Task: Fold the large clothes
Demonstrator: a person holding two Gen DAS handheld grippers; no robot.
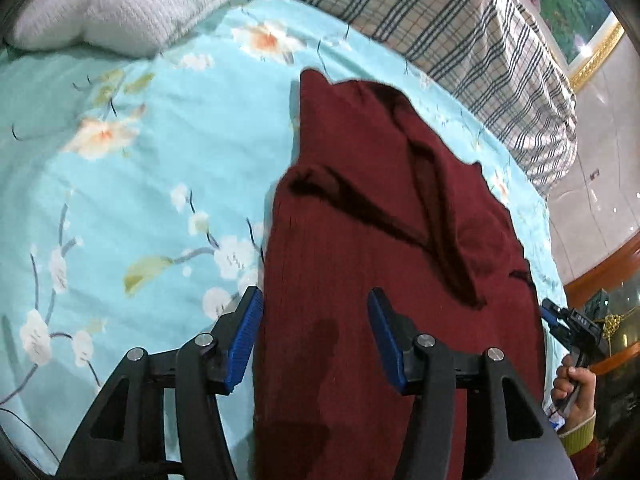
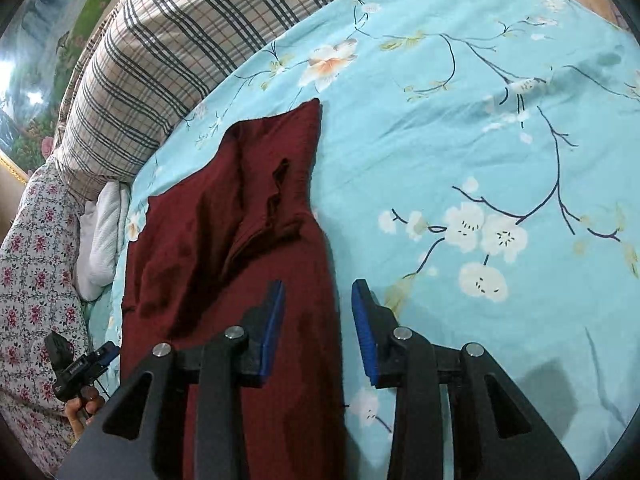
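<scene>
A dark red knitted garment [image 1: 380, 240] lies lengthwise on the blue floral bed sheet [image 1: 140, 180], partly folded with creases down its middle. My left gripper [image 1: 316, 304] is open above the garment's near left edge, holding nothing. In the right wrist view the same garment [image 2: 224, 248] runs away from me. My right gripper [image 2: 318, 292] is open over the garment's right edge and holds nothing. Each gripper shows small in the other's view: the right one in the left wrist view [image 1: 568, 320], the left one in the right wrist view [image 2: 86, 364].
A plaid quilt [image 1: 460, 28] is bunched along the far side of the bed, also in the right wrist view [image 2: 168, 40]. A white pillow [image 1: 128, 4] lies at the far left. A floral cloth [image 2: 32, 264] and a white towel [image 2: 104, 236] lie by the bed's edge.
</scene>
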